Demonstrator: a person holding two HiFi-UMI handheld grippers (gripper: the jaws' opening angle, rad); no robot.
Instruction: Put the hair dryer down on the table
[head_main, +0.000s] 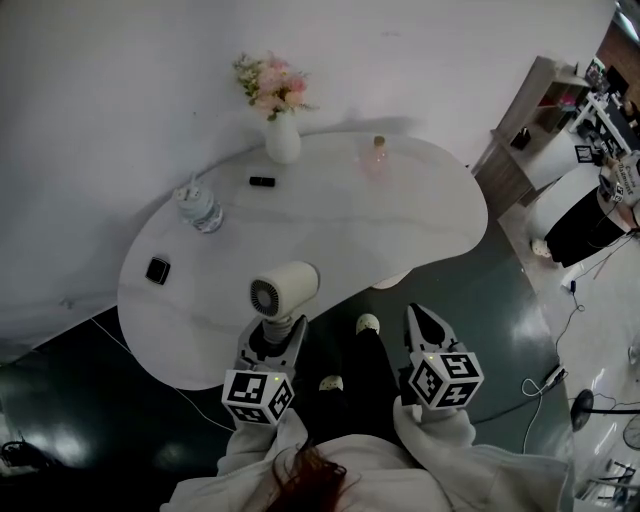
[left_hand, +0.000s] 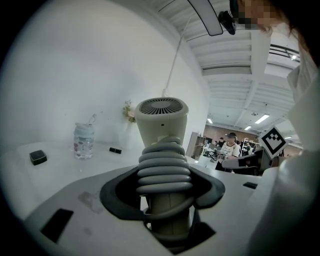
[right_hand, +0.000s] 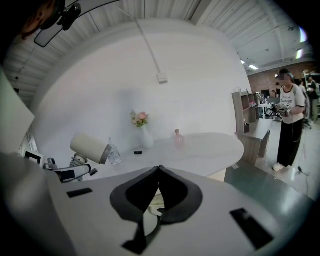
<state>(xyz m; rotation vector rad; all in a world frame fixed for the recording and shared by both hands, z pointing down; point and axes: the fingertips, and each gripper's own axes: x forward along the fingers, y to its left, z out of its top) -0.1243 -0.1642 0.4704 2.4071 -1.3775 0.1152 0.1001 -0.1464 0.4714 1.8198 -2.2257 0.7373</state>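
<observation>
The left gripper (head_main: 270, 338) has its fingers (left_hand: 117, 192) clamped on the handle of the hair dryer (head_main: 283, 290), with the dryer's grey coiled cord (left_hand: 164, 170) wound around the handle just where the dark pads press in. The dryer stands nearly upright in that grip with its cream head on top (the round vented end faces back toward the person). It is well in front of the vase (head_main: 282, 140), over the near edge of the white surface (head_main: 400, 220), and is held up rather than lying on it. The right gripper (head_main: 425, 322) hangs off that edge over the dark floor, to the front and right of the vase. Its fingers (right_hand: 177, 192) are drawn together so the tips meet, and nothing is between them. The vase holds pink flowers and stands at the far side of the surface by the wall. A small black thing (head_main: 262, 181) lies just in front of the vase, a water bottle (head_main: 200, 208) stands to its front left, and a dark square thing (head_main: 158, 270) lies further out the same way. A little pink bottle (head_main: 378, 152) stands to the vase's right.
</observation>
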